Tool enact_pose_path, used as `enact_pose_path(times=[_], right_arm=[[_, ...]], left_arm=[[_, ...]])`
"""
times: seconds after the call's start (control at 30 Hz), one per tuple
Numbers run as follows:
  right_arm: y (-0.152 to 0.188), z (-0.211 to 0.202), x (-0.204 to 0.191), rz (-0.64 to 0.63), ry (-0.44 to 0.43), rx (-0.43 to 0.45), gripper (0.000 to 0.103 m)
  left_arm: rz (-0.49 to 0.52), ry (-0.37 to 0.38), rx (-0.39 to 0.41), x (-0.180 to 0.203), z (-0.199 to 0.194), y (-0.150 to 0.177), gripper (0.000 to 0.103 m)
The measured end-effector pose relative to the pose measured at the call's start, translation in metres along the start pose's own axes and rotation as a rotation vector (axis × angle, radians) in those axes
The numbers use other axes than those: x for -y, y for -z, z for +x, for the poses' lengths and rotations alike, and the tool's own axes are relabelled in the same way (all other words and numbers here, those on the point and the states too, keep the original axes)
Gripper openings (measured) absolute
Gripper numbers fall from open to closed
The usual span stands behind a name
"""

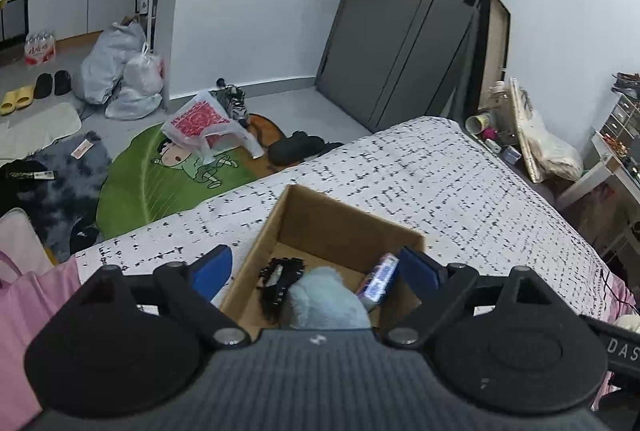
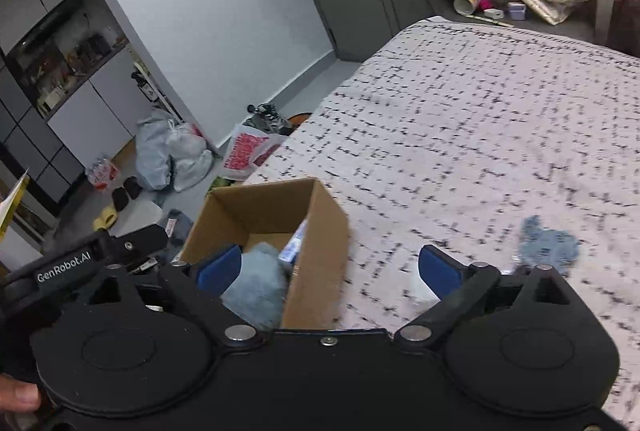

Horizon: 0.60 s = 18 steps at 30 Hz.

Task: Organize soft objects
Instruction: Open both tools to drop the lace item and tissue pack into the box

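Bed (image 2: 480,119) with white, black-flecked cover carries an open box (image 1: 344,227) near its edge. In the box: blue plush (image 1: 328,299), black item (image 1: 280,279), small packet (image 1: 380,279). A blue cloth (image 2: 548,243) lies on the cover, well apart from the box. Left tool (image 1: 316,267) and right tool (image 2: 332,263): jaws wide apart, gripping nothing.

"GenRobot.AI" stands on the left gripper (image 2: 100,255) arm in the right wrist view; "DAS" shows on a black part (image 1: 622,349)
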State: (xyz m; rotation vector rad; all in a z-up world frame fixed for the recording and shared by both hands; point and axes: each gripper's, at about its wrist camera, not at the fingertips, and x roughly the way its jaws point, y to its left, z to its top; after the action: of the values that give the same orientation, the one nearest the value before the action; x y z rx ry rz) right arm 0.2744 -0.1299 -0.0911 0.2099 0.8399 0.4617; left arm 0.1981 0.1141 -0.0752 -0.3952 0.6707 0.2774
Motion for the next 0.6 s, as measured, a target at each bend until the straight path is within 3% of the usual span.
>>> enact_pose_path(times=[0.6], right_arm=[[-0.015,-0.068,0.048,-0.006,0.016,0.057,0.103]], left_arm=[[0.054,0.025,0.019,0.050,-0.046,0.006,0.090]])
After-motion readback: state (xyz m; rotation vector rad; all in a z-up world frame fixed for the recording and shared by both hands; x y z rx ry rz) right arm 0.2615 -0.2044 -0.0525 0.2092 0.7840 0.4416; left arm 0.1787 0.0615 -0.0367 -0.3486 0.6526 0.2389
